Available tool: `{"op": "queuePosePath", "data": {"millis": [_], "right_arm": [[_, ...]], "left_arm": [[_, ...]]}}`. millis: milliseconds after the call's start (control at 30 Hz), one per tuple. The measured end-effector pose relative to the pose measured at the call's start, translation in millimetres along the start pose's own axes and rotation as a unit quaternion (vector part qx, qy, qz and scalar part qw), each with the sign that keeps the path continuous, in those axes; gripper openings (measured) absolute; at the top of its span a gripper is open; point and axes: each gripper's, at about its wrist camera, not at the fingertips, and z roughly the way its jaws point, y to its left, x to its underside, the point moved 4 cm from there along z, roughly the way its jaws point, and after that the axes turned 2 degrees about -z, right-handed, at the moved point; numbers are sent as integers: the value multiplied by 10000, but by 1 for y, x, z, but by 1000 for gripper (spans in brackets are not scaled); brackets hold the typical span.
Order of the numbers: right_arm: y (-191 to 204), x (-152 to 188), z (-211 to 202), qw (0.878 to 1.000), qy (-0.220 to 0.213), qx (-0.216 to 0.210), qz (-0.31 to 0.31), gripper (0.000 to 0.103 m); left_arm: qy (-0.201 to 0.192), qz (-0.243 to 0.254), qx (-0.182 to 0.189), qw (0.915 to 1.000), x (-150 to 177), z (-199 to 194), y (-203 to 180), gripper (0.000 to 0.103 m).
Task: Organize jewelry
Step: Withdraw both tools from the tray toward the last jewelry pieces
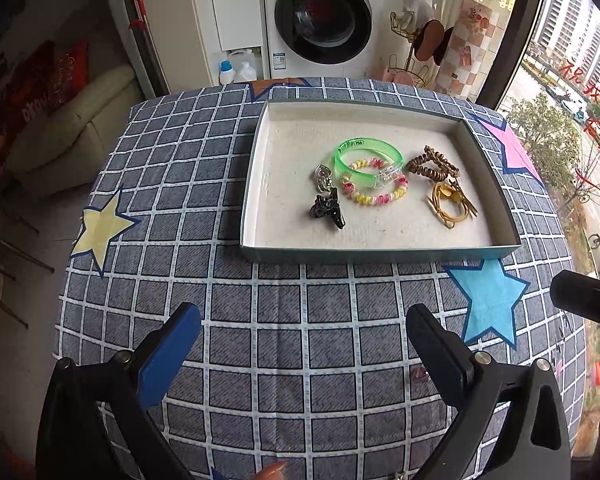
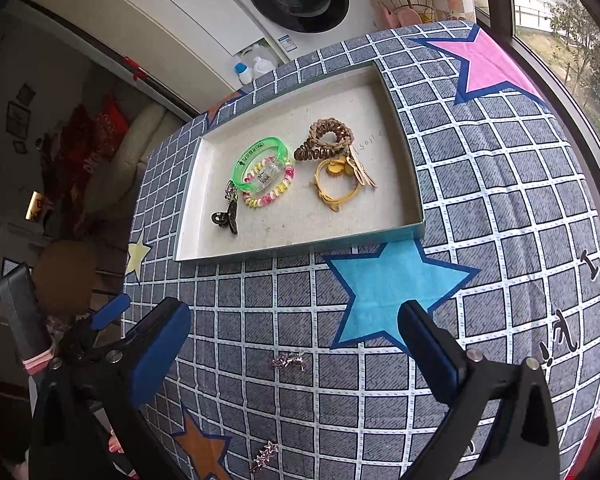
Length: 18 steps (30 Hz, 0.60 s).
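Observation:
A shallow box tray point(image 1: 256, 200) point(image 2: 188, 208) on the checked tablecloth holds a green bangle point(image 1: 364, 150) point(image 2: 260, 152), a pink-yellow coil tie point(image 1: 380, 198) point(image 2: 270, 196), a brown coil tie point(image 1: 428, 168) point(image 2: 324, 136), a yellow cord bracelet point(image 1: 448, 202) point(image 2: 336, 188), a silver charm point(image 1: 323, 176) and a black claw clip point(image 1: 328, 210) point(image 2: 226, 218). A small pink sparkly clip point(image 2: 290, 360) and a star hairpin point(image 2: 264, 456) lie loose on the cloth. My left gripper point(image 1: 304, 344) and right gripper point(image 2: 296, 340) are open and empty, in front of the tray.
A washing machine point(image 1: 324, 20) stands behind the table, with detergent bottles point(image 1: 236, 68) and a wire rack point(image 1: 412, 52) beside it. A window runs along the right. A sofa point(image 1: 72, 128) is at the left. The left gripper shows at the right view's left edge point(image 2: 100, 320).

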Motion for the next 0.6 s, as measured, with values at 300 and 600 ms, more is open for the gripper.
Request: {"op": "queuePosePath", "data": {"millis": [300, 600], "right_arm": [[-11, 35, -5, 9969, 318, 711, -109, 103], [-23, 79, 4, 9916, 671, 1101, -92, 103]], "left_arm": [[217, 99, -34, 9997, 64, -20, 13, 103], [750, 429, 345, 9957, 132, -23, 1, 103]]}}
